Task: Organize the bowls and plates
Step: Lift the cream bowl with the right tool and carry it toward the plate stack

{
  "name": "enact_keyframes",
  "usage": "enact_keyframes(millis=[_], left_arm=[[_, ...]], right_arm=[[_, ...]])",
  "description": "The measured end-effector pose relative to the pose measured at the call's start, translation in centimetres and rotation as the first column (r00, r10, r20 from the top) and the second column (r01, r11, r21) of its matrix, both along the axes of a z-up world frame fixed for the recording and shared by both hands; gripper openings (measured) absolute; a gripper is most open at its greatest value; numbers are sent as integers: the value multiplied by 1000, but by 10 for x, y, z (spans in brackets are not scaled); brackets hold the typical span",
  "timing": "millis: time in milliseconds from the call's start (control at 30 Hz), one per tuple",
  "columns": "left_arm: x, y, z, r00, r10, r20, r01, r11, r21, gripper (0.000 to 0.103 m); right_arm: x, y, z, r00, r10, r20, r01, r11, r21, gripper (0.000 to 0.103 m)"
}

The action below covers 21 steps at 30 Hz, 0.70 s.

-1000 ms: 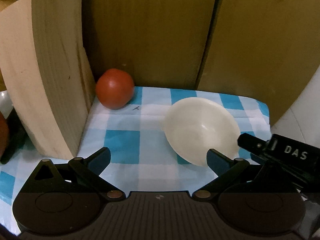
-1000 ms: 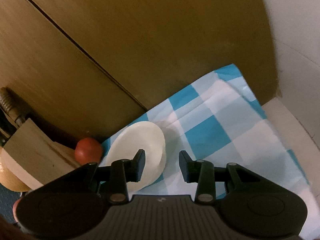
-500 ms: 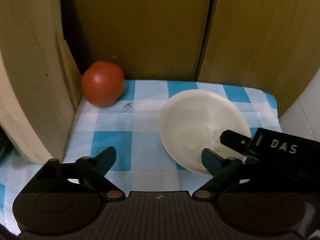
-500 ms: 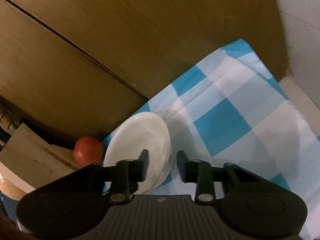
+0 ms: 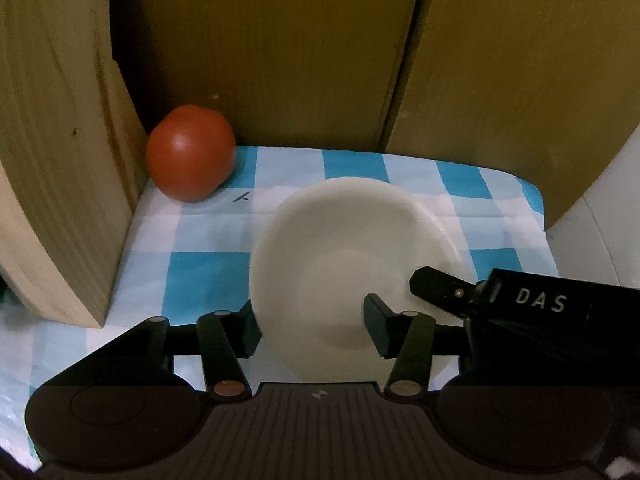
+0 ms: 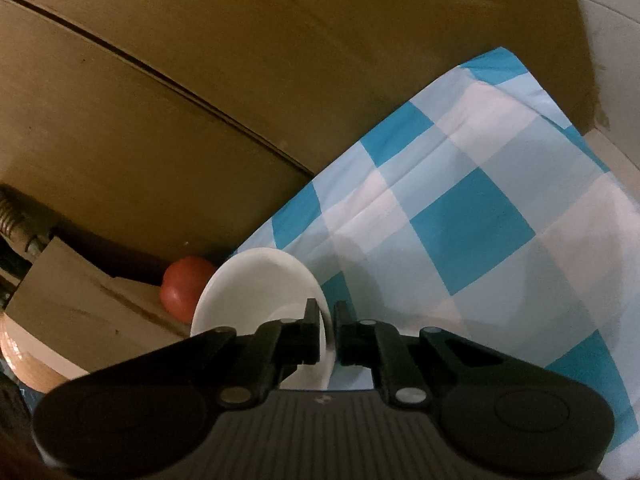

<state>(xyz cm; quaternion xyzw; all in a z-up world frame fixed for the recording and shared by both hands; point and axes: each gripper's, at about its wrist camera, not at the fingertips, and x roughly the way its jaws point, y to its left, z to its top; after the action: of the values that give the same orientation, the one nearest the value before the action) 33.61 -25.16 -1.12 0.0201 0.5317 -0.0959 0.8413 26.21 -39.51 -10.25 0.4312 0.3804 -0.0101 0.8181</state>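
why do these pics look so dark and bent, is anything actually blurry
Left wrist view: dim warm light, fisheye bowing the wooden board, white bowl and tomato fairly sharp. Right wrist view: black corner vignette, soft shadow on the checked cloth, right gripper slightly soft up close.

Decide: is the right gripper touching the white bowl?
Touching. The right wrist view shows the right gripper closed on the white bowl's rim, with no gap visible.

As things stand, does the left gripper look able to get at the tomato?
Probably yes. The left gripper is open, and the tomato sits on bare cloth ahead to its left. The plate, pinched by the right gripper, lies between its fingers; the wooden board crowds the tomato's left.
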Motion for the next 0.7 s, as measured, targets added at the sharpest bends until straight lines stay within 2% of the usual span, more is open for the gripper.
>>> enact_keyframes(millis=[167,367,700], left_arm=[[-5,3,12,1000,-3,25,3,1000,-16,60],[-17,2,32,996,-23,85,22,1000,17,64],[-44,20,60,991,-4,135,2,1000,12,72]], right_arm=[[-5,-2,5,1000,1,12,-2,999,50,10],[-14,6,24,999,17,46,-20,998,57,10],[-34,31,54,994,72,86,-75,997,35,10]])
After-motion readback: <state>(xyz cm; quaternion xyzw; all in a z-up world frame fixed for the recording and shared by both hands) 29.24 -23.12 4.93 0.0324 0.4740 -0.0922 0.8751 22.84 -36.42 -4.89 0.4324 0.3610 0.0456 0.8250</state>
